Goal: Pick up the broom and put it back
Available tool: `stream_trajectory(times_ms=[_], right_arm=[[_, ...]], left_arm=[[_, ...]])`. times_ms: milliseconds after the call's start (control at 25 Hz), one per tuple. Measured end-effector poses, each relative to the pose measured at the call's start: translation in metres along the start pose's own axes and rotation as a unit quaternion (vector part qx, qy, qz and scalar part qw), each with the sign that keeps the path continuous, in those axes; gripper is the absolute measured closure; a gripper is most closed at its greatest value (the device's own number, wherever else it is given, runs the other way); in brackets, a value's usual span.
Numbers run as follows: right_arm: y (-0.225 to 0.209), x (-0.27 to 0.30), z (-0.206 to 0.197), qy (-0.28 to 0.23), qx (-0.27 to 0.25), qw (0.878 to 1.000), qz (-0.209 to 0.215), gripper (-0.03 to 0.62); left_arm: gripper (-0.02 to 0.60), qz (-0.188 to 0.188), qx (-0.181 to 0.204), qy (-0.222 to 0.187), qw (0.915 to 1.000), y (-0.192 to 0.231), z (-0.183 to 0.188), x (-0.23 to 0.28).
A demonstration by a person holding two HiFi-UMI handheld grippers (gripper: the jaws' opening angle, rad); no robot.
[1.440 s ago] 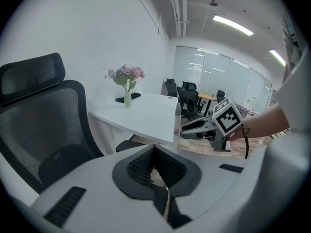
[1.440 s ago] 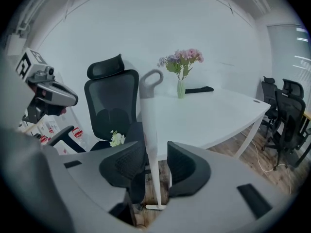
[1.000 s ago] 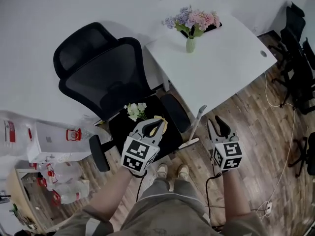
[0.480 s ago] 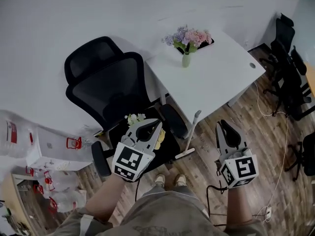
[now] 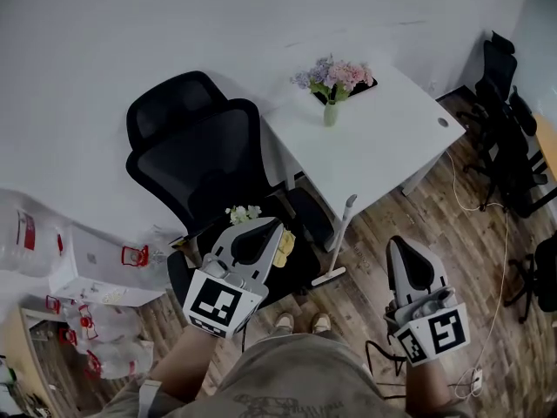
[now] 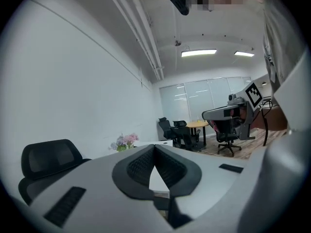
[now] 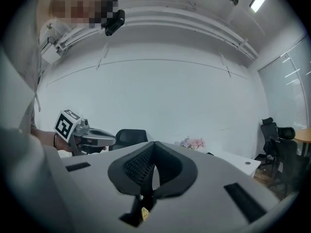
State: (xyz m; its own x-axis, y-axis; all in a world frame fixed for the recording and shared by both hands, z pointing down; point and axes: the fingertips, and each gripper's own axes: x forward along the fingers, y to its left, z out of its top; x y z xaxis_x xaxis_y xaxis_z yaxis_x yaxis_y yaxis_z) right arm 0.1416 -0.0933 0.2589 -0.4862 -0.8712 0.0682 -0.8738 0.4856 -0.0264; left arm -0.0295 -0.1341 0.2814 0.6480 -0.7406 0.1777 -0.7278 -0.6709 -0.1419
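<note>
Broom [image 5: 341, 238] leaned on the near edge of the white table [image 5: 383, 142], head on the floor, between the left gripper [image 5: 264, 227] and right gripper [image 5: 403, 244], both empty with jaws together, the right's just closed.

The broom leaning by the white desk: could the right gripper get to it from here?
Probably yes. Only bare floor shows between the right gripper and the broom; the black chair stands on its other side. Its jaws have just closed on nothing, so they must reopen first.
</note>
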Motion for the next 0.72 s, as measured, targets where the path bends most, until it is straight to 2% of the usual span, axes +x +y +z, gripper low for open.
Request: stream_trajectory(times_ms=[120, 320, 720], right_arm=[[0.009, -0.004, -0.004, 0.011, -0.002, 1.000, 0.012, 0.563], [0.009, -0.007, -0.019, 0.041, 0.040, 0.998, 0.018, 0.563], [0.015, -0.011, -0.011, 0.036, 0.031, 0.999, 0.022, 0.563]], left_arm=[[0.567, -0.001, -0.005, 0.006, 1.0000, -0.006, -0.006, -0.008], [0.568, 0.003, -0.012, 0.004, 0.9999, -0.008, -0.007, -0.014], [0.567, 0.000, -0.010, -0.001, 1.0000, -0.010, -0.004, -0.024]])
